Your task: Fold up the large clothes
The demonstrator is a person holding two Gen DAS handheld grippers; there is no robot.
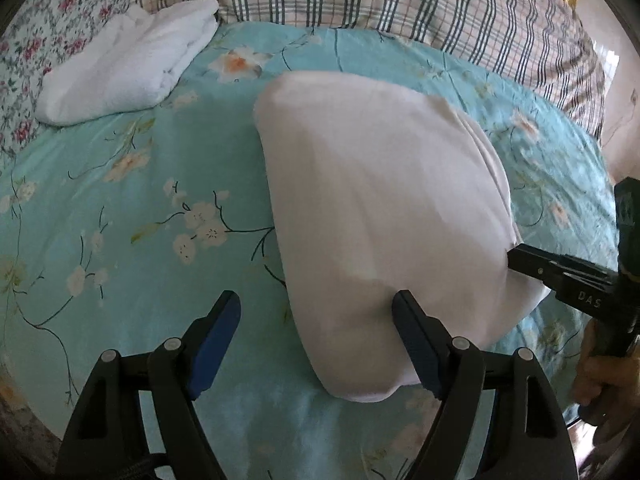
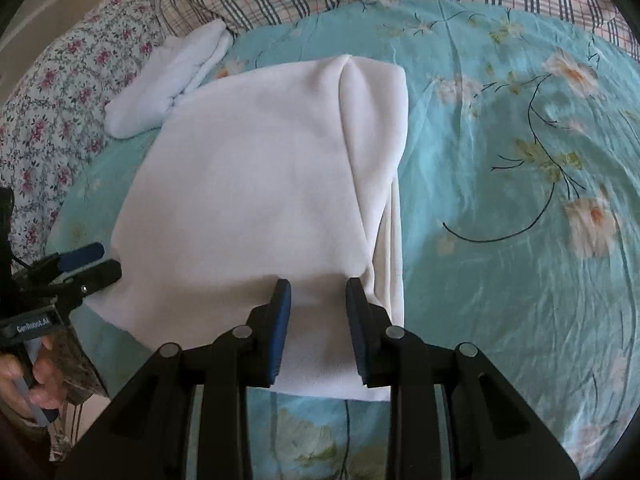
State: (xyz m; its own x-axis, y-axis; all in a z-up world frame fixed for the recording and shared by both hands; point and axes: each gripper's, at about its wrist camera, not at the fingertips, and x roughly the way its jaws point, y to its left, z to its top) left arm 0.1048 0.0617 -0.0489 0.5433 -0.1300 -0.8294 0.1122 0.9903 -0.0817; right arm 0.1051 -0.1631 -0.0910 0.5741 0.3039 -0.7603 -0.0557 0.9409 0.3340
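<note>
Right wrist: folded white garment (image 2: 256, 184) on bed (image 2: 500, 152)

Left gripper (image 1: 316, 300) wide; right gripper (image 2: 318, 290) half-closed.

soft dim daylight, fisheye-bent edges, slight motion blur

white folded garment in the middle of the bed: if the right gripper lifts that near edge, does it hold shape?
Probably not: the white garment looks thin and soft, so it should droop. Its layered right edge may slip apart. It likely drags on the bedsheet.
</note>
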